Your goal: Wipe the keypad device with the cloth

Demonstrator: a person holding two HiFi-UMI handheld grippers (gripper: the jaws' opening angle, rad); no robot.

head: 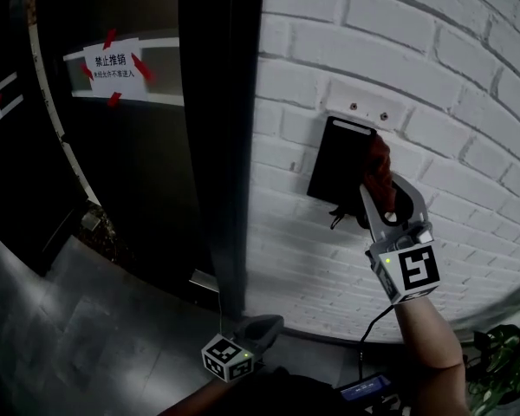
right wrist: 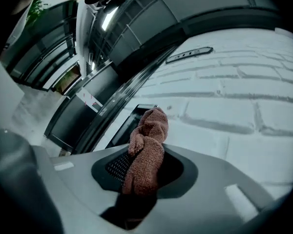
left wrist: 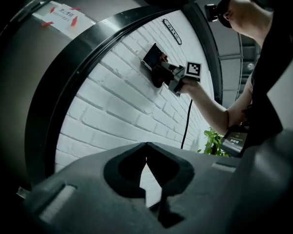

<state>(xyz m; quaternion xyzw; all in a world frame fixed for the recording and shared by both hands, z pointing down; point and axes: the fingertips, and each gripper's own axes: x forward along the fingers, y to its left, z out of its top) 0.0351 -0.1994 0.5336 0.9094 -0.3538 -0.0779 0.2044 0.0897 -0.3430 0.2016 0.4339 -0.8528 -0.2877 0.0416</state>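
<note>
A black keypad device (head: 340, 165) hangs on the white brick wall (head: 468, 85). My right gripper (head: 390, 199) is shut on a reddish-brown cloth (head: 380, 170), and the cloth's end rests against the device's right edge. In the right gripper view the cloth (right wrist: 145, 152) stands up between the jaws, with the device (right wrist: 128, 126) just behind it. My left gripper (head: 264, 326) hangs low near the floor, shut, with nothing in it. From the left gripper view, the device (left wrist: 151, 57) and the right gripper (left wrist: 162, 72) show far up the wall.
A dark door frame post (head: 218, 137) runs down left of the device. Beyond it is a dark glass door with a taped paper notice (head: 113, 65). A black cable (head: 371, 328) drops from the right gripper. A green plant (head: 501, 358) stands at the lower right.
</note>
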